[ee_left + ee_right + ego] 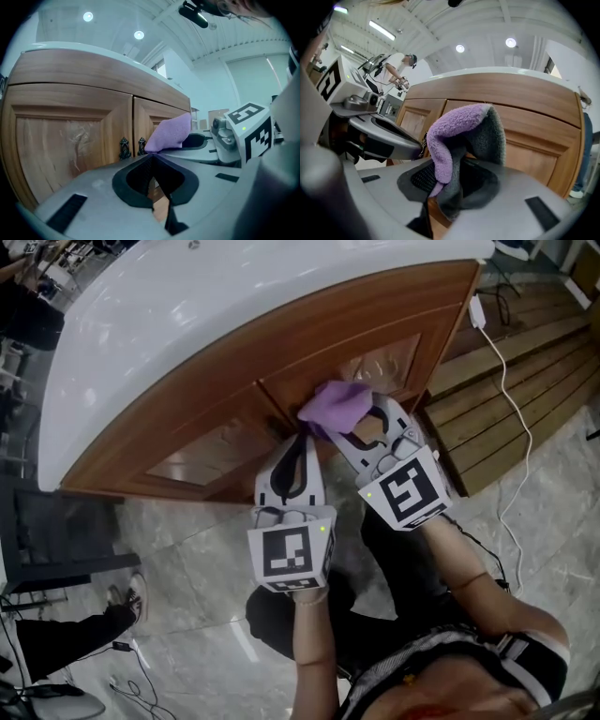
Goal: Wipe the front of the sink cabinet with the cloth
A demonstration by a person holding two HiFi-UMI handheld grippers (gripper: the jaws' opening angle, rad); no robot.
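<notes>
Two grippers sit side by side before the sink cabinet (pixel 211 395). In the head view, the right gripper (pixel 364 424) holds the purple cloth (pixel 336 406) at the seam between the doors, with the left gripper (pixel 302 442) just beside it.

Left gripper view: jaws clenched together and empty, cloth (pixel 170 133) ahead-right.

Right gripper view: jaws clamp the cloth (pixel 454 136), with the cabinet front directly beyond.

The floor (pixel 187 568) is grey marbled tile. Wooden planks (pixel 553 343) lie at right, a white cable (pixel 504 371) across them. Round ceiling lights (pixel 87 17) glow.
</notes>
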